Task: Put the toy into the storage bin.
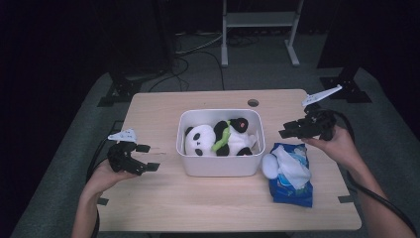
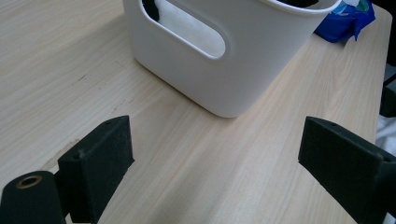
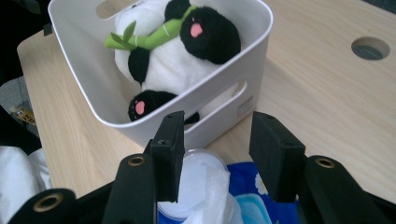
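A white bin point(image 1: 220, 167) stands mid-table with a panda plush point(image 1: 218, 139) lying in it, a green bamboo stalk across its body. To the right of the bin lies a blue wipes pack point(image 1: 292, 191) with a white wipe point(image 1: 289, 166) pulled out. My left gripper point(image 1: 148, 157) rests open at the table's left, facing the bin point(image 2: 243, 65), with nothing between its jaws point(image 2: 219, 158). My right gripper point(image 1: 287, 130) hovers open above the pack's far end point(image 3: 240, 179), pointing at the bin point(image 3: 84, 88) and panda point(image 3: 177, 56).
The wooden table point(image 1: 198, 203) has a round cable hole point(image 1: 253, 103) behind the bin. A white metal frame point(image 1: 260, 20) and black stands with cables sit on the floor beyond the table. Bare tabletop lies in front of the bin.
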The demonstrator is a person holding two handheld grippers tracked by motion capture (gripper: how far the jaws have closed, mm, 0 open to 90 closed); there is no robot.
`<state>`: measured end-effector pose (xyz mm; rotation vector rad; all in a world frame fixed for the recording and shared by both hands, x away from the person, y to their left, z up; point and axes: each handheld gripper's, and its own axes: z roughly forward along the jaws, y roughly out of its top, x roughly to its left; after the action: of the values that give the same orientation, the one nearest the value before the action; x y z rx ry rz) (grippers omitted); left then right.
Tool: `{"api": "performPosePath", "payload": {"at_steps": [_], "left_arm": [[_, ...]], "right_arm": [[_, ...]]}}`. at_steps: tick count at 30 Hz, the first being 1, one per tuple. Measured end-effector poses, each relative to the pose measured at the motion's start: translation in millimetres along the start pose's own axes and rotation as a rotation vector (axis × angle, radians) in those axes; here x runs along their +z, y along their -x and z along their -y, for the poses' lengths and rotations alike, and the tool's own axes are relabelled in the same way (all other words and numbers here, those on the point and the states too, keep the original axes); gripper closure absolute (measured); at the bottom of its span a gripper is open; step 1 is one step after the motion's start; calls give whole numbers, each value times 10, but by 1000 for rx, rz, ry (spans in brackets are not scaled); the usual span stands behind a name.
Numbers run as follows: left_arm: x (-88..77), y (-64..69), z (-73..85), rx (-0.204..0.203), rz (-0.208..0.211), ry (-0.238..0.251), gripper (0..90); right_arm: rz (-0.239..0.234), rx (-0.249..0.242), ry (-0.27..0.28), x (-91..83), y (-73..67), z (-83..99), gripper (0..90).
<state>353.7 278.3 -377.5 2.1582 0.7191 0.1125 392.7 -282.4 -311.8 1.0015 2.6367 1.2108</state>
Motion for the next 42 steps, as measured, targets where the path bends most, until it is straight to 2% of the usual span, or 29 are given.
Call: {"api": "performPosePath", "payload": {"at_steps": [6, 13, 28, 42], "left_arm": [[22, -5, 8, 0, -1, 0, 87], [2, -47, 31, -13, -27, 8, 87], [17, -65, 69, -22, -32, 11, 87], [24, -50, 64, -21, -28, 16, 87]], "right_arm": [[3, 36, 4, -5, 47, 184, 535], [-1, 63, 2, 29, 65, 376, 527], [3, 136, 17, 68, 114, 788, 514], [13, 175, 45, 6, 88, 1164, 481]]}}
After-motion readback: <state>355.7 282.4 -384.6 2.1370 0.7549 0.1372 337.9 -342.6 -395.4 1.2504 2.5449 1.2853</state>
